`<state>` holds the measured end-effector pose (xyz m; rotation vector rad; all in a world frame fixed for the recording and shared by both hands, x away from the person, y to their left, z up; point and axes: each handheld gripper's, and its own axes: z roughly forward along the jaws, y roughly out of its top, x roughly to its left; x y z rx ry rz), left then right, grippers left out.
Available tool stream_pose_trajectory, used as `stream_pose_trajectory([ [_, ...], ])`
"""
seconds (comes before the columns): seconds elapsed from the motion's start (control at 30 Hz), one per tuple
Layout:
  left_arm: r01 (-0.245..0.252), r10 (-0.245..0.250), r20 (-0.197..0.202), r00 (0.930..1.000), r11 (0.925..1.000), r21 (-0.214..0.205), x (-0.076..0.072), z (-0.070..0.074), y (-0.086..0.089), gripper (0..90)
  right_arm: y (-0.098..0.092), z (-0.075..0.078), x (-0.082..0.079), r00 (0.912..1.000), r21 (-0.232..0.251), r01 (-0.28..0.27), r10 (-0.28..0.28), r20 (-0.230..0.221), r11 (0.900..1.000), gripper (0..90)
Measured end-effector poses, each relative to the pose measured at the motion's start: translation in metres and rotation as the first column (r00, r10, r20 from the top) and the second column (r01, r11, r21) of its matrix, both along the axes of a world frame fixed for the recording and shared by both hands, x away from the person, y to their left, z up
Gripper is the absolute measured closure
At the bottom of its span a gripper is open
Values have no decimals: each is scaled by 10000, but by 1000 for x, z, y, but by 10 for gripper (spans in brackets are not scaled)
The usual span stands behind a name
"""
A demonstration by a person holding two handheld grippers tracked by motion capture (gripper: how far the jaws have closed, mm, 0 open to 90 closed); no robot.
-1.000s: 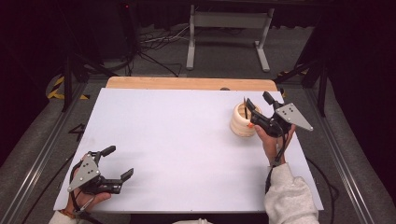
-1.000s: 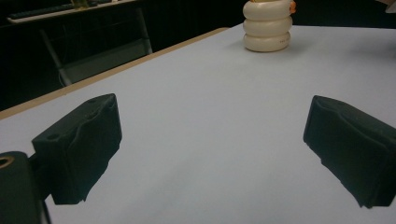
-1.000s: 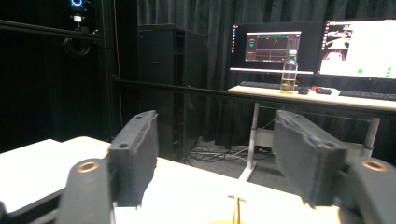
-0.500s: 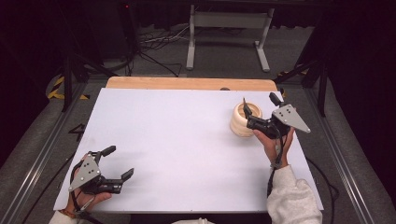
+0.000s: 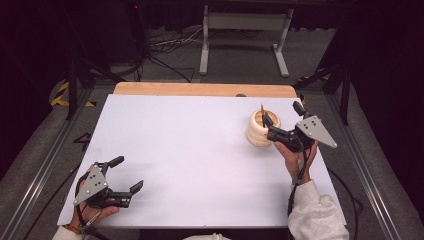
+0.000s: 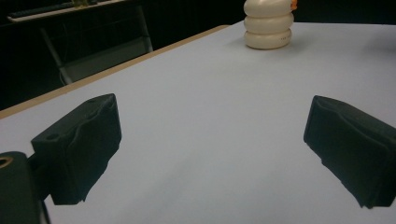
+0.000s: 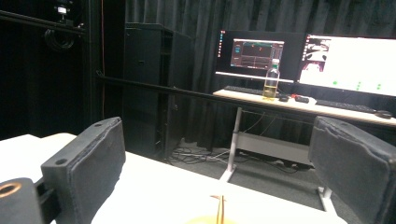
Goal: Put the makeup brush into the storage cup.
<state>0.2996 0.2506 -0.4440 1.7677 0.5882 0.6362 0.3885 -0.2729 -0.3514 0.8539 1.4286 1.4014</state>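
The right gripper view's bottom edge cuts off the holder (image 7: 205, 220) and most of the stick (image 7: 219, 210).

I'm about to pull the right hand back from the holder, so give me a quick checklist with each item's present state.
1. Right tool jaws open, just widened, nothing between them: ok.
2. Pencil-like stick upright inside the cream ribbed holder: ok.
3. Holder upright on the white table: ok.
4. Lower right jaw apart from the holder's rim: cannot tell; they overlap in the high view.
5. Left tool open, away from the holder: ok.
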Motion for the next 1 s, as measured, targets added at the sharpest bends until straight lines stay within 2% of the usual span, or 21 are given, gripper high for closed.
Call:
stream_pose_trajectory([
  [0.43, 6, -6, 76, 10000, 10000, -48, 0, 0, 0, 50, 1, -1, -8, 9999, -85, 21, -20, 115, 10000, 58],
  [1.0, 53, -54, 76, 10000, 10000, 41, -1, 0, -1, 51, 6, -6, -20, 9998, -469, -174, 180, 118, 9988, 69],
])
